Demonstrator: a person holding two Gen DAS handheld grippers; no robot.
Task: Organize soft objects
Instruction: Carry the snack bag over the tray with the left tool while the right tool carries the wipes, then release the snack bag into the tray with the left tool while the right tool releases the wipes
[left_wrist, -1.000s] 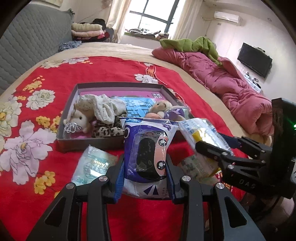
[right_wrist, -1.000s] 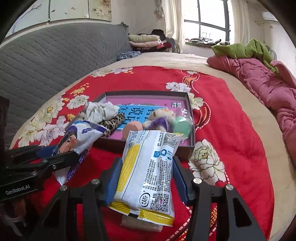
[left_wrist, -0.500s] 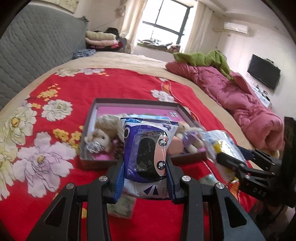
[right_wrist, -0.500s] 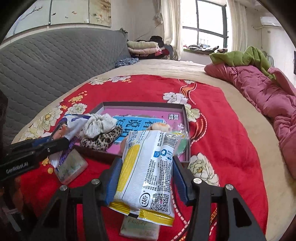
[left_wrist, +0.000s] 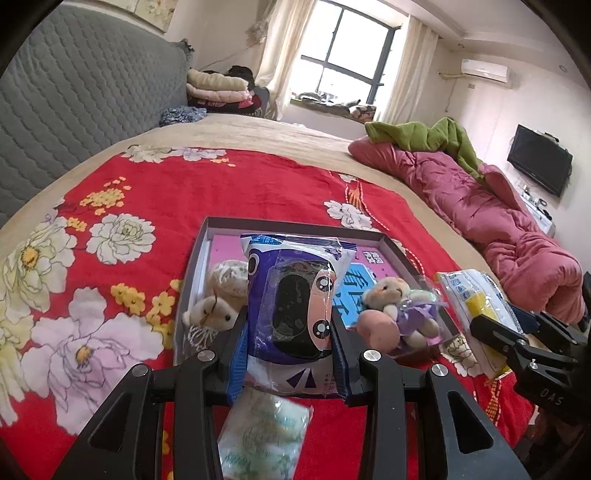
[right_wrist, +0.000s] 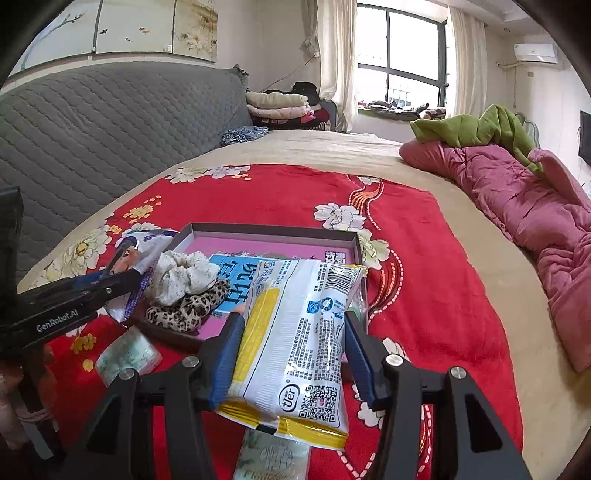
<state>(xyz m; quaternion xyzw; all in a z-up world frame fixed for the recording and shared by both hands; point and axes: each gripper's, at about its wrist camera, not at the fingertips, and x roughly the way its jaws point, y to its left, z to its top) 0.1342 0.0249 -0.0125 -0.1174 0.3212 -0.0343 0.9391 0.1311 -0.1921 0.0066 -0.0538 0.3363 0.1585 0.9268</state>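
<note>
Left wrist view: left gripper (left_wrist: 290, 341) fingers squeezed on blue wipes pack (left_wrist: 295, 295), held up over near edge of box (left_wrist: 295, 225) on bed (left_wrist: 184, 192). Pack looks light, squishy, slippery plastic; grip middle, not thin sealed ends.

Right wrist view: right gripper (right_wrist: 295, 343) fingers squeezed on yellow-white wipes pack (right_wrist: 299, 339), above box near edge. Same soft, slidey feel. Small green tissue pack (right_wrist: 127, 354) lies on bed by box.

Bed (left_wrist: 258, 136) covered by beige sheet, red floral blanket (left_wrist: 207, 192) spread on top. Grey quilted headboard (right_wrist: 92, 122) set left of bed; painted panels (right_wrist: 147, 26) mounted above it. Window (left_wrist: 343, 55) located beyond bed's far end, daylight admitted, cream curtains (left_wrist: 277, 55) hung beside. Air conditioner (left_wrist: 484, 70) and television (left_wrist: 539, 170) fixed to wall right of bed.
</note>
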